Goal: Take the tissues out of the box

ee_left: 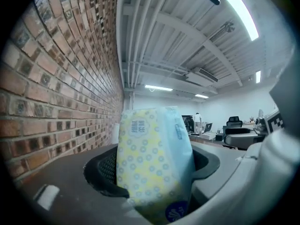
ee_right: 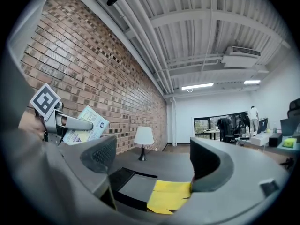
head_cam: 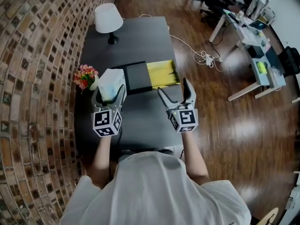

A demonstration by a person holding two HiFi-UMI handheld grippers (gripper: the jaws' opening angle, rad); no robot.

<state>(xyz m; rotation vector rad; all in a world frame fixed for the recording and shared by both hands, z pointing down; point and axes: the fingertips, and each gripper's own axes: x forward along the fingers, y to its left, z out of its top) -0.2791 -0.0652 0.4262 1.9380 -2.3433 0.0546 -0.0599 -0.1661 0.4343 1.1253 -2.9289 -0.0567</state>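
Note:
A pale yellow and blue tissue pack (head_cam: 111,81) is held above the dark table, near its left edge, with my left gripper (head_cam: 110,92) shut on it. In the left gripper view the tissue pack (ee_left: 152,163) stands upright and fills the space between the jaws. To the right lies an opened black box (head_cam: 136,76) with a yellow inner tray (head_cam: 163,73) slid out of it. My right gripper (head_cam: 174,86) hovers in front of that tray, jaws apart with nothing between them. Below the right gripper (ee_right: 152,158) I see the black box (ee_right: 133,189) and its yellow tray (ee_right: 168,196).
A white lamp (head_cam: 108,18) stands at the far end of the dark table (head_cam: 140,36). A small bunch of flowers (head_cam: 84,75) sits by the brick wall, just left of the tissue pack. A white cable (head_cam: 204,57) lies on the wooden floor, and office desks (head_cam: 253,46) stand further right.

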